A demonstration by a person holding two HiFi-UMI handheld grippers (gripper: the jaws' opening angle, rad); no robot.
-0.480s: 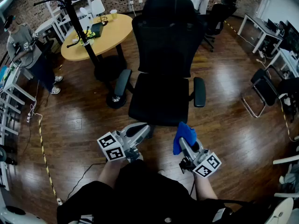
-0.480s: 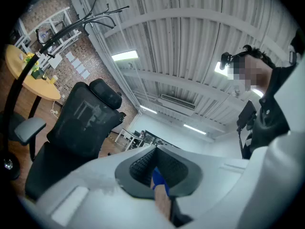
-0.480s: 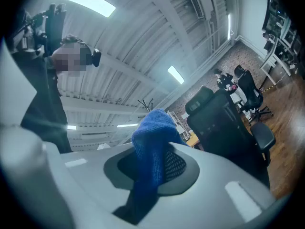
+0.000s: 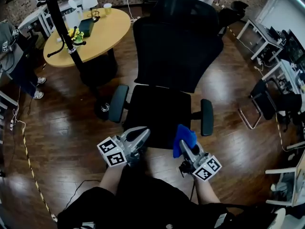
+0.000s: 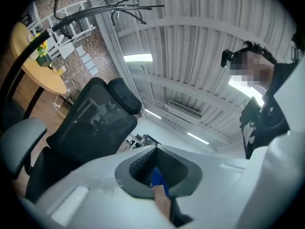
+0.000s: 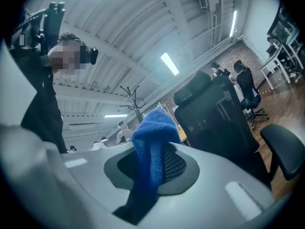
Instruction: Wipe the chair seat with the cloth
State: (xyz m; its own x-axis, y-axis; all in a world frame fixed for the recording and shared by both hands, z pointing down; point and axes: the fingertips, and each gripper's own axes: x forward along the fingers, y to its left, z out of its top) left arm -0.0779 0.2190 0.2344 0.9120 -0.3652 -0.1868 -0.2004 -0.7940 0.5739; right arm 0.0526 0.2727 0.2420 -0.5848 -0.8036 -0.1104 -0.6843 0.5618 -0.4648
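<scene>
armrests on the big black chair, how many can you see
2. One armrest is left of the seat in the head view, toward the round table. The other is on the right, just past the blue cloth in the right gripper. None looks hidden.

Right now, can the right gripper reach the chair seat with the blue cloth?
Probably yes. The right gripper, shut on the blue cloth, hangs just at the front edge of the chair seat, and nothing stands between them.
</scene>
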